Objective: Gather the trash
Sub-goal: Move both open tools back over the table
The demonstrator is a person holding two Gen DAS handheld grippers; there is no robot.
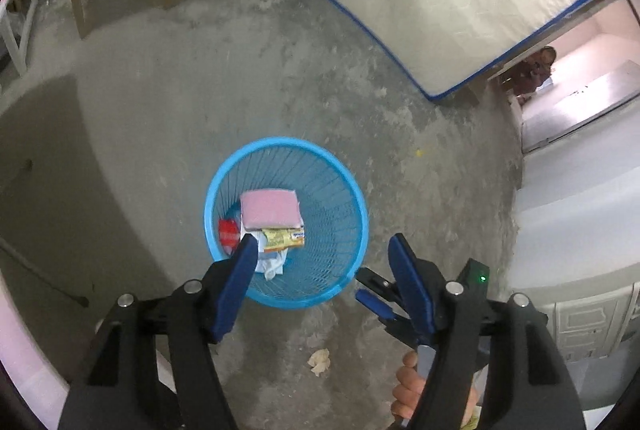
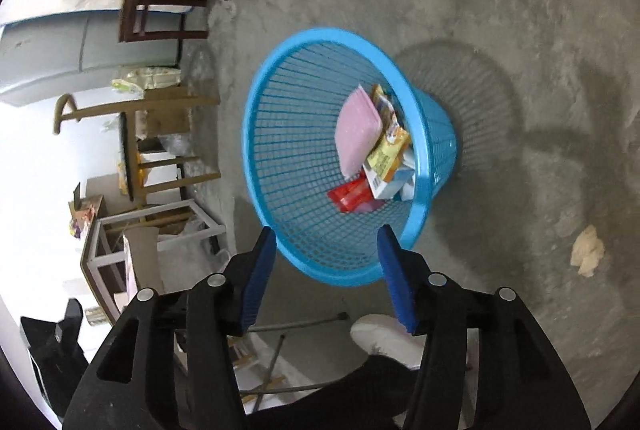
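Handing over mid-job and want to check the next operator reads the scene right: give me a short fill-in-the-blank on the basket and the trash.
1. The basket is coloured ____.
2. The pink pad lies ____ the basket.
3. The crumpled paper lies on the ____, outside the basket.
4. Both the left gripper and the right gripper are open and hold ____.

Missing words: blue; inside; floor; nothing

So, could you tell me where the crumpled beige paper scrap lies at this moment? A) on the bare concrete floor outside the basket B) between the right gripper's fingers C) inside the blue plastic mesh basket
A: the crumpled beige paper scrap lies on the bare concrete floor, apart from the blue plastic mesh basket.
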